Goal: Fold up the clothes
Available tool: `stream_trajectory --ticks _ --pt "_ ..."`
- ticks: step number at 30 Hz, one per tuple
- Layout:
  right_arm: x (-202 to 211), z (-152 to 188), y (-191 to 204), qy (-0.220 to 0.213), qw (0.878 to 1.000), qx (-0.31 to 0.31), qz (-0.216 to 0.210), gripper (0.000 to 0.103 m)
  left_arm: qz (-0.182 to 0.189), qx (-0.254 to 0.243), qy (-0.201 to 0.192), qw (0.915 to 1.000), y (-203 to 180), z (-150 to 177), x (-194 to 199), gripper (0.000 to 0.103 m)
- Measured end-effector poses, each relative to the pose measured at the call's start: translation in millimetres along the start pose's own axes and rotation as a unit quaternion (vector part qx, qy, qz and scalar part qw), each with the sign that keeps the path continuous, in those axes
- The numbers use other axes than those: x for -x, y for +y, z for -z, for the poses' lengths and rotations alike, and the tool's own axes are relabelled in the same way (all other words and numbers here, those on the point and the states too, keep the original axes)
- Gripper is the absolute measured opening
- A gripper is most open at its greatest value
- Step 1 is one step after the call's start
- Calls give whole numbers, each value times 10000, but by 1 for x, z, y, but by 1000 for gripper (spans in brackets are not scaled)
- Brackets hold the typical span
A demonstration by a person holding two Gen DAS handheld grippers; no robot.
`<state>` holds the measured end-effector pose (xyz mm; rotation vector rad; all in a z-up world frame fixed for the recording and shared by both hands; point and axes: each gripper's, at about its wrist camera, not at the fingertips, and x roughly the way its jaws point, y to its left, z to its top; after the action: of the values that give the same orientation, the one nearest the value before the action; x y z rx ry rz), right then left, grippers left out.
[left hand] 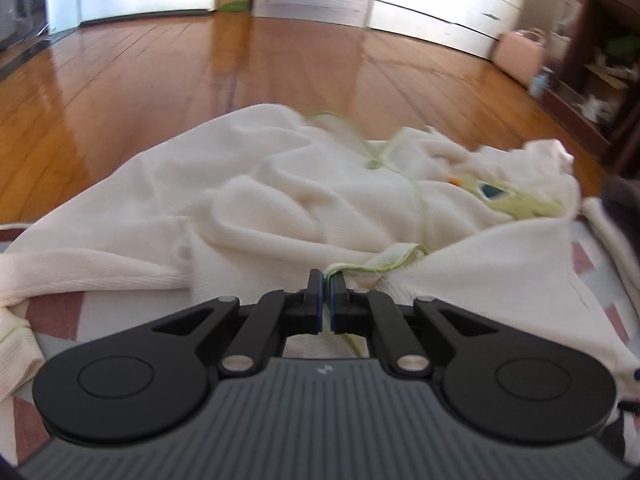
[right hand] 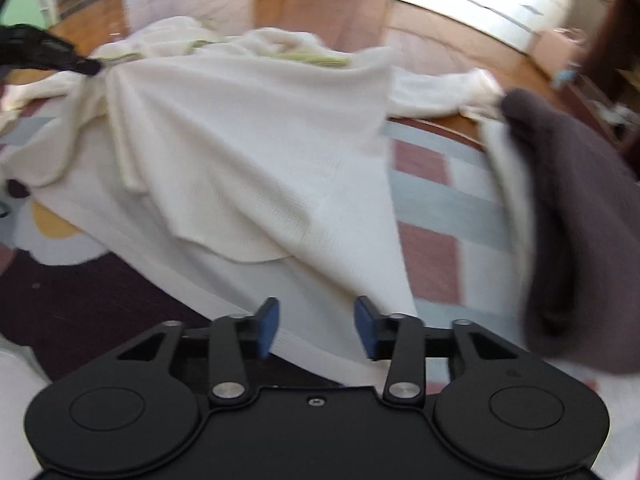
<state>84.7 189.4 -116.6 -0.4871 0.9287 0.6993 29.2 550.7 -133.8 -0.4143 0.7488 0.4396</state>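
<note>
Left wrist view: your left gripper (left hand: 325,280) is clamped on the green-stitched hem of the cream waffle-knit garment (left hand: 280,200), which spreads crumpled ahead. Your right gripper (right hand: 316,320) stands agape, empty, over the garment's lower edge on the checked rug (right hand: 432,200); dark folded cloth (right hand: 580,220) lies right.

Checked rug (right hand: 432,200) on wooden floor (left hand: 200,72); pink case (left hand: 520,56) by drawers (left hand: 460,4).

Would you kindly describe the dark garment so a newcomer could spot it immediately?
Start from the checked rug on the wooden floor. At its right edge, beside the cream garment, lies a dark grey-brown garment, the only dark cloth among pale ones.
</note>
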Motion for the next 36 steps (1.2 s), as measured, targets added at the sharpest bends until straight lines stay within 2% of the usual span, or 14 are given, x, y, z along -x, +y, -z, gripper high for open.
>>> stream_trajectory --ticks 3,6,8,9,13,15,16,22,24,27,29,31,33,36 --pt "-27 -11 4 312 9994 -19 -179 65 251 479 250 9982 11 4 -7 2" --pt "-41 -25 12 195 9997 154 -5 72 236 407 203 9987 9 5 -8 2" --pt "-42 -35 13 -57 9995 292 55 54 266 343 114 9990 7 3 -6 3" --pt "-42 -41 9 -249 9994 221 74 30 300 322 96 9990 6 2 -5 3" --pt "-51 -59 -9 -660 9978 -1 -94 22 154 82 309 9994 4 6 -7 4" --pt "-63 -67 -10 -520 9977 202 397 6 119 -7 418 9991 4 10 -9 4" --pt "-66 -71 -12 -505 9968 213 590 4 120 -43 478 9988 3 12 -11 4" --pt "-52 -84 -45 -867 9889 -451 1119 3 476 -262 441 9975 -6 11 -7 8" --pt "-49 -89 -63 -796 9862 -897 1143 3 818 -307 437 9952 -12 12 -5 21" --pt "-63 -92 -86 -315 9824 -1178 1412 6 1264 -376 333 9907 -22 14 -1 27" --pt "-81 -86 -71 184 9803 -198 1955 8 1393 -591 297 9880 -32 16 3 35" --pt "-82 -73 -54 215 9717 481 2305 18 1383 -848 345 9862 -41 21 4 44" --pt "-76 -65 -51 141 9762 329 2141 30 1357 -1104 411 9837 -50 25 5 45" --pt "-68 -57 -56 114 9865 -324 1602 34 1315 -1369 543 9803 -57 32 0 53"
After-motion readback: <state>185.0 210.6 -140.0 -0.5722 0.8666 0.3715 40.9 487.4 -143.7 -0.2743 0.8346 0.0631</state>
